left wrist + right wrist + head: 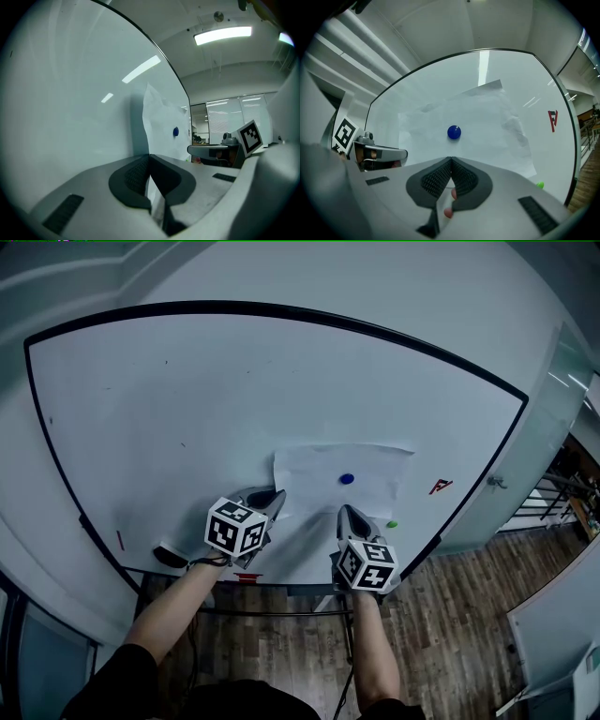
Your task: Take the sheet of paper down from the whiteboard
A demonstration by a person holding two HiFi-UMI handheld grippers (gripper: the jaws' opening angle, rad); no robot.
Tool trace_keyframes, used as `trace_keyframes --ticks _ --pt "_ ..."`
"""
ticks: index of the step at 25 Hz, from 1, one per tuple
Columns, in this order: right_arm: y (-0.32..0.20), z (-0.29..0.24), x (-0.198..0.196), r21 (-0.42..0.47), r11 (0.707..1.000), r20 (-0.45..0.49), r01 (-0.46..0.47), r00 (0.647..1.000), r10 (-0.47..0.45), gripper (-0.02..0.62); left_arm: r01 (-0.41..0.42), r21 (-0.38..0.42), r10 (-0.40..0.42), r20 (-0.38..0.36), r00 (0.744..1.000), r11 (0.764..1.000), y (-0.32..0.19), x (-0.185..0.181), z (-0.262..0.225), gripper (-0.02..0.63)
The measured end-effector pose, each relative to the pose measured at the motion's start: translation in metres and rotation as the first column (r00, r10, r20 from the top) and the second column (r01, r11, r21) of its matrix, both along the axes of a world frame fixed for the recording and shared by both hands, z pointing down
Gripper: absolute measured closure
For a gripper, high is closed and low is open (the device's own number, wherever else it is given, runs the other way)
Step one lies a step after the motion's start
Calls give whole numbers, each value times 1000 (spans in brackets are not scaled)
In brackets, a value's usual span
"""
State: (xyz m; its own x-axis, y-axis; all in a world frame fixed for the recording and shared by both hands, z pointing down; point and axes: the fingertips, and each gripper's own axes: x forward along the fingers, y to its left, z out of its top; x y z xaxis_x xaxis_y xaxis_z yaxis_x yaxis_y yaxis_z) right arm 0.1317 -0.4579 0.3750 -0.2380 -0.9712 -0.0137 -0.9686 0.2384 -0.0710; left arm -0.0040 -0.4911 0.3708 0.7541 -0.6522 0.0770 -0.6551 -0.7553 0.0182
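In the head view we count one whiteboard (187, 399) and one sheet of paper (370, 465) on it, pinned by one blue magnet (347, 479) near the sheet's middle. One green magnet (392, 524) sits down and to the right of the blue magnet, just off the sheet. One red mark (440, 487) lies to its right, past the sheet's edge. There are two grippers. The left gripper (274, 496) is down and left of the blue magnet, at the sheet's left edge. The right gripper (348, 514) is just below it, at the sheet's lower edge.

In the left gripper view the jaws are closed, with a white strip of the sheet pinched between the pads. The sheet's near edge bulges off the board on our side of the blue magnet.

In the right gripper view the jaws are pressed together below the blue magnet. We cannot tell whether any paper is caught between them.
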Motion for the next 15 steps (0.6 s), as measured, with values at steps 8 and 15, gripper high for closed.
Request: trace_keyframes --ticks 8,15 --pt "-4 -14 0 41 998 -91 -42 995 46 571 -14 -12 14 -6 1000 1000 1 0 2 584" --pt "-25 -31 -10 61 996 -118 -58 991 65 453 -26 -11 26 -4 1000 1000 -6 -6 3 584"
